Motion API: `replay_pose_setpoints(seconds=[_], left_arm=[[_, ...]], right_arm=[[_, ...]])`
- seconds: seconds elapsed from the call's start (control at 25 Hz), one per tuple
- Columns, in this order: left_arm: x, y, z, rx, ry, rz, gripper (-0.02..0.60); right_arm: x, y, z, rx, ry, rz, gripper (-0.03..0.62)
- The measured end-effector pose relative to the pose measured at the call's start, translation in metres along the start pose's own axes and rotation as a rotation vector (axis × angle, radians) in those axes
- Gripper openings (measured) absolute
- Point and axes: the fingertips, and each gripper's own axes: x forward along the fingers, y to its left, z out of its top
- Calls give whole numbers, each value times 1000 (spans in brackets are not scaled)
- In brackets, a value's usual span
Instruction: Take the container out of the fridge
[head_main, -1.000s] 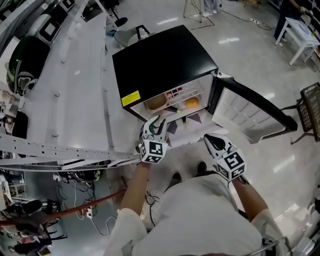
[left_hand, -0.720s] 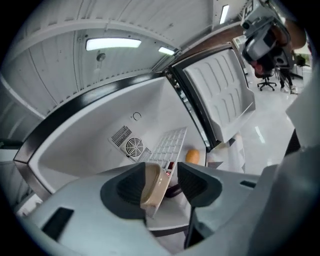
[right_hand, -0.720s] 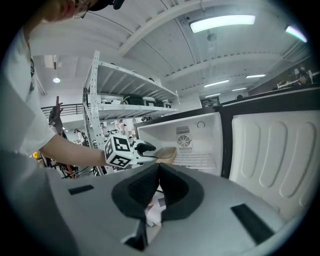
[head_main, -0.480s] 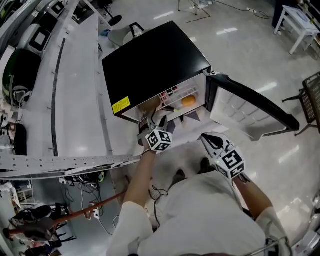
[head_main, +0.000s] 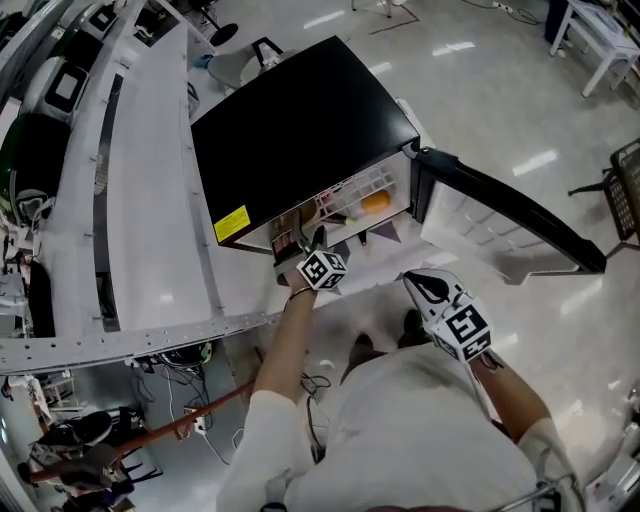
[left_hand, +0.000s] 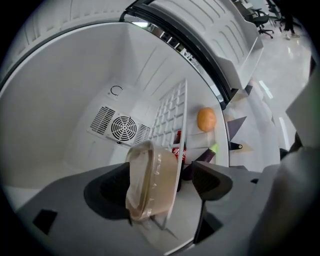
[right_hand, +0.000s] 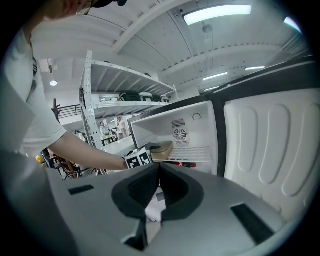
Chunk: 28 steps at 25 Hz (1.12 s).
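Inside the fridge (head_main: 300, 130), the left tongs (left_hand: 160, 186), jaws just opened wide, straddle the plastic container (left_hand: 150, 177) on the wire shelf (left_hand: 170, 115), the right tongs (right_hand: 159, 172) closed behind; an off-centre squeeze could tip it off.

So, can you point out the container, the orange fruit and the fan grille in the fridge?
container (left_hand: 152, 182), left gripper view, middle of its translucent side
orange fruit (left_hand: 206, 120), left gripper view, centre of its skin
fan grille (left_hand: 124, 128), left gripper view, centre of the round vent
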Motion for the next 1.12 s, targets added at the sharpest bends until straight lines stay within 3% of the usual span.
replay_pose_setpoints(seconds=[0.16,0.44,0.52,0.68,1.12], left_arm=[[14,-1,-6,6,50,-2,374],[32,0,-18,88,144,3,370],[29,3,-17,105,144,24,314],[22,1,-16,137,137,42,288],[-7,4,-9,121,88,88,245]], right_arm=[[1,-5,-3,6,11,6,6],[3,-7,-4,0,21,27,6],[3,-7,-4,1,21,29,6],[3,-7,-5,-1,16,37,6],[-1,-2,-8,-8,13,43,6]])
